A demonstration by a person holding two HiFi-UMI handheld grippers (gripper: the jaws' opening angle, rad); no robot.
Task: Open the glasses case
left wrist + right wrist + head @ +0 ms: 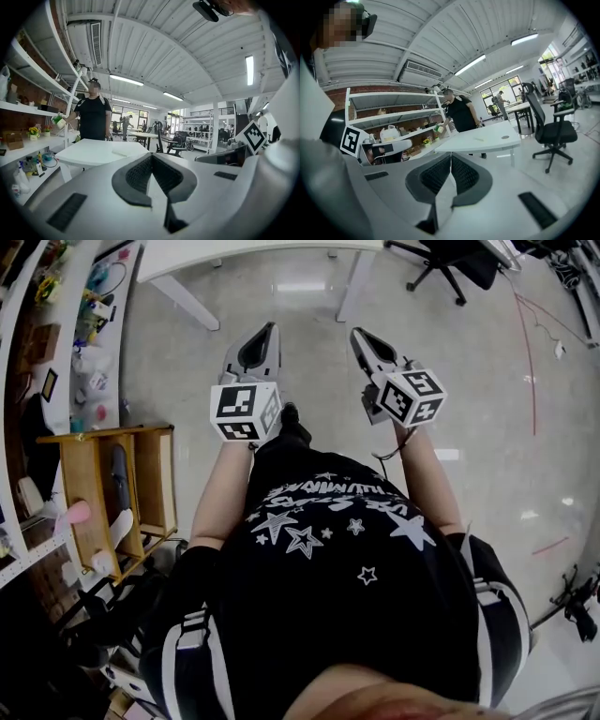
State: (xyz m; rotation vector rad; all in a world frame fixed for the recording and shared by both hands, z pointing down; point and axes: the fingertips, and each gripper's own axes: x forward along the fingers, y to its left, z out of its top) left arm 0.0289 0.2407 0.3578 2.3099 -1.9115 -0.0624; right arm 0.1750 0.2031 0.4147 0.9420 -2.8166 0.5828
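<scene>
Bare floor [309,371] lies open beneath and between my left gripper [271,328] and right gripper [357,333], each with its jaws together on nothing. Straight ahead the white counter [244,254] bars the way, and its slanted legs [354,285] narrow the gap beneath its near edge. Crowded shelves [67,362] and a wooden rack [89,484] wall off my left side. A person [93,115] stands beyond the counter's far left corner. An office chair [450,266] stands off the counter's right end, and a red cable [528,343] trails over the floor there.
</scene>
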